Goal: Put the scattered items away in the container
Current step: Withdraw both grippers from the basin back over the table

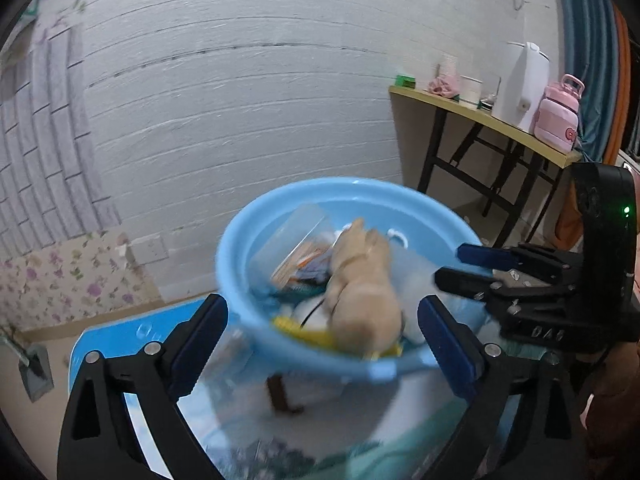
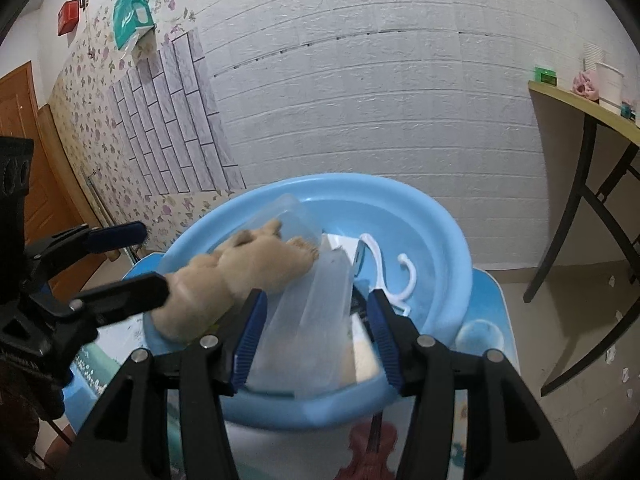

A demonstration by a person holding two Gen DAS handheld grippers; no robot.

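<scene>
Our left tongs (image 1: 322, 340) stand wide apart, nothing pressed between them, at the 6 o'clock rim of the blue basin (image 1: 256, 320). The tan plush toy (image 1: 362, 292) lies inside the basin, just past those tongs. Our right tongs (image 2: 316, 332) are half-closed around a clear plastic container (image 2: 308, 328) that leans over the basin's near edge; we cannot tell whether the pads press it. A white hook (image 2: 404, 276) rests at 2 o'clock inside the basin.

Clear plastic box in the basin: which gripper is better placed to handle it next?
Right: the right gripper straddles the clear box over the basin; the left gripper stands open, empty, nearer the plush dog.
</scene>
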